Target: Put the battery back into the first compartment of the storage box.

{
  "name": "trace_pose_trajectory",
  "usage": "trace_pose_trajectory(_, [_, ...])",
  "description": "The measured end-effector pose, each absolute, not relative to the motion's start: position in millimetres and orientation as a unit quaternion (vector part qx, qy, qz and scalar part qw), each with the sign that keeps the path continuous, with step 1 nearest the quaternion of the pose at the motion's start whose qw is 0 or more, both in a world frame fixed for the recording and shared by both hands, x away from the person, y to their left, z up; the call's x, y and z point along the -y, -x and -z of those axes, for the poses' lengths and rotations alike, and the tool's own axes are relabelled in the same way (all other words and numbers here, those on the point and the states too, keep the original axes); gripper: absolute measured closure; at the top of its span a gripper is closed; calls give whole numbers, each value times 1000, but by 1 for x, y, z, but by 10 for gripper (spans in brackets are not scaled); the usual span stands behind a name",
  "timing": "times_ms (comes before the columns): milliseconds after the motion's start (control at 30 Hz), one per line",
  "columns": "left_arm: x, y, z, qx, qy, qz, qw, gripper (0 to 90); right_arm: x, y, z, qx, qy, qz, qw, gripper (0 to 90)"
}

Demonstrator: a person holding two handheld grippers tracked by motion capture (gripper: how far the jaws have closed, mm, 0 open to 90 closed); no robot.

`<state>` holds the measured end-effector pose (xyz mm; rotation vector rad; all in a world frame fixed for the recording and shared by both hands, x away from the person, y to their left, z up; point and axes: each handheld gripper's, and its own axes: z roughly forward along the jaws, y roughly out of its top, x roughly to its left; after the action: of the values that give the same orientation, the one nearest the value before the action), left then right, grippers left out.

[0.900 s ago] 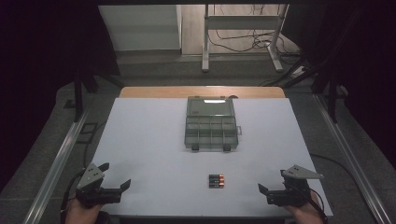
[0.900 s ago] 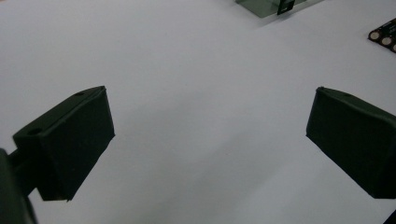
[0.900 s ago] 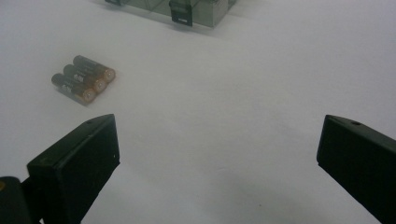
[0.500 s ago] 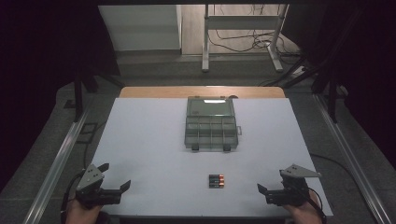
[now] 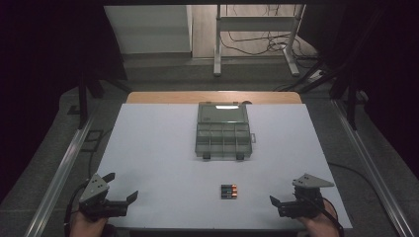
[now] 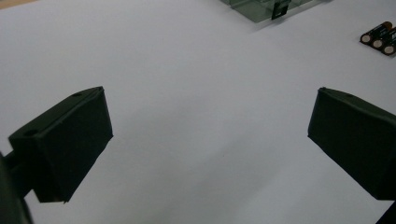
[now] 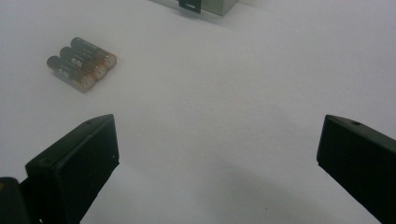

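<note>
Three batteries (image 5: 229, 191), black cylinders with copper-coloured ends, lie side by side and touching on the smooth white table (image 5: 158, 148), near its front edge. Behind them, toward the table's middle, sits a translucent grey-green plastic organizer box (image 5: 223, 131), rectangular, with divided compartments and two dark latches on its near side. The left gripper (image 5: 129, 201) rests at the front left corner, its blocky matte black jaws spread wide with nothing between them; the batteries lie well apart to its right. The right gripper (image 5: 274, 203) rests at the front right corner, its jaws likewise spread and empty, with the batteries near, ahead and to its left.
</note>
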<state>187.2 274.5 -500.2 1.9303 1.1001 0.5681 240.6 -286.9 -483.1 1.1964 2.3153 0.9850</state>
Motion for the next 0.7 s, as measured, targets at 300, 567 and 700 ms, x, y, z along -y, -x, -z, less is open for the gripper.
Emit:
trace_pose_trajectory(300, [-274,-187,500,-435,-768,-226,413,7,279,-244,475,-825,-408,-346,180,0])
trace_pose_trajectory(567, [-275,-188,501,-437,-767,-222,414,7,270,-251,472,-830,-409,-340,168,0])
trace_pose_trajectory(700, [-276,-188,501,-439,-765,-221,417,7,266,-253,471,-832,-409,-338,163,0])
